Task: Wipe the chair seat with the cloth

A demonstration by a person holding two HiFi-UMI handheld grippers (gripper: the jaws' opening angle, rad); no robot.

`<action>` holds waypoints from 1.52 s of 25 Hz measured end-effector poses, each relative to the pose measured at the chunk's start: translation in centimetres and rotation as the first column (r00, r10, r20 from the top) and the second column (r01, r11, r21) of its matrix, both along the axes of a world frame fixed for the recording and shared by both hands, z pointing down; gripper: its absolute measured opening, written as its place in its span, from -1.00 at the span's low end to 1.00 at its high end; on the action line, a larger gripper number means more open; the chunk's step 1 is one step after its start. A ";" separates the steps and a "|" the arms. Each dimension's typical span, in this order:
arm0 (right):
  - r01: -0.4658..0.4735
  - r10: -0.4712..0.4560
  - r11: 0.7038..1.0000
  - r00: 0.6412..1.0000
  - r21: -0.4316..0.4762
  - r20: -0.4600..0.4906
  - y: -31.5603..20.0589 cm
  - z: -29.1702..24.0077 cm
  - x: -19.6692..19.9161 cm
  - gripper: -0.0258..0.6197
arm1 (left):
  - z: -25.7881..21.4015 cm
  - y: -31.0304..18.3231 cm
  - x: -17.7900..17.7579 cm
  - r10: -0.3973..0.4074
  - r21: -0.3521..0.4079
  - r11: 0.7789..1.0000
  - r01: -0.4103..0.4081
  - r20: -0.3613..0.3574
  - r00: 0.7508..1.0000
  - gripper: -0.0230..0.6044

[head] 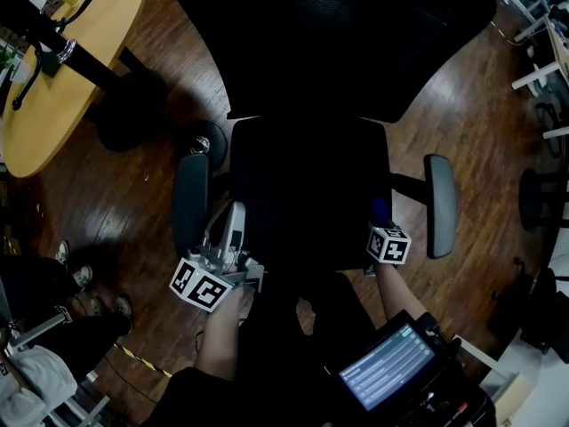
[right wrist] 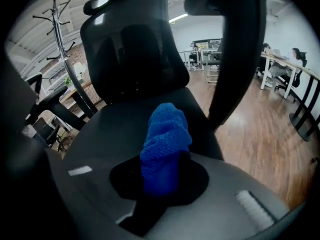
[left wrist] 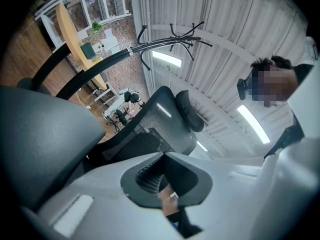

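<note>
Cloth (right wrist: pixel 166 143), blue, is pinched in the right gripper (head: pixel 380 225) jaws. Its bunched end sticks out over the front right of the chair seat (head: pixel 302 185), near the right armrest (head: pixel 440 205). Can't tell if it touches the seat. Left gripper (head: pixel 231 229) jaws are pressed together with nothing between them, at the seat's front left, just beside the left armrest (head: pixel 190 205).

Dark wood floor (head: pixel 480 105); round yellow table (head: pixel 53 123); coat stand (left wrist: pixel 131 50).
</note>
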State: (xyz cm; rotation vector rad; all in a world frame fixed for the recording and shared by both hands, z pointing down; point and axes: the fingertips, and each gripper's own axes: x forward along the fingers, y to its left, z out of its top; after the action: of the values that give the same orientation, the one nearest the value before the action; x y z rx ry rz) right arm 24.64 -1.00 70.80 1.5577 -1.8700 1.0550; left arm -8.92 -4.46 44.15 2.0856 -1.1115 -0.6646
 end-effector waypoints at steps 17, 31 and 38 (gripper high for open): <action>0.550 -0.510 0.833 0.803 -0.056 0.309 7.6 1.0 -35.2 -0.75 | -0.4 0.7 -1.5 -0.035 0.010 0.999 0.034 0.018 0.999 -0.95; 0.462 -0.442 0.876 0.884 -0.135 0.154 7.8 3.3 -18.4 -0.75 | -0.2 0.3 -1.0 -0.017 0.007 1.000 0.017 0.034 0.999 -0.95; 0.221 -0.219 0.961 0.975 -0.167 0.028 7.0 1.8 -3.6 -0.76 | 0.0 0.4 -0.3 -0.009 -0.004 1.000 0.009 0.037 0.999 -0.95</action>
State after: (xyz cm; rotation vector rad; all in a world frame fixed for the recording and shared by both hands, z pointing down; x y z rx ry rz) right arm 21.02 6.01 72.58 1.2196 -1.8567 1.0888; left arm -9.22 -4.11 44.16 2.0981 -1.1425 -0.6296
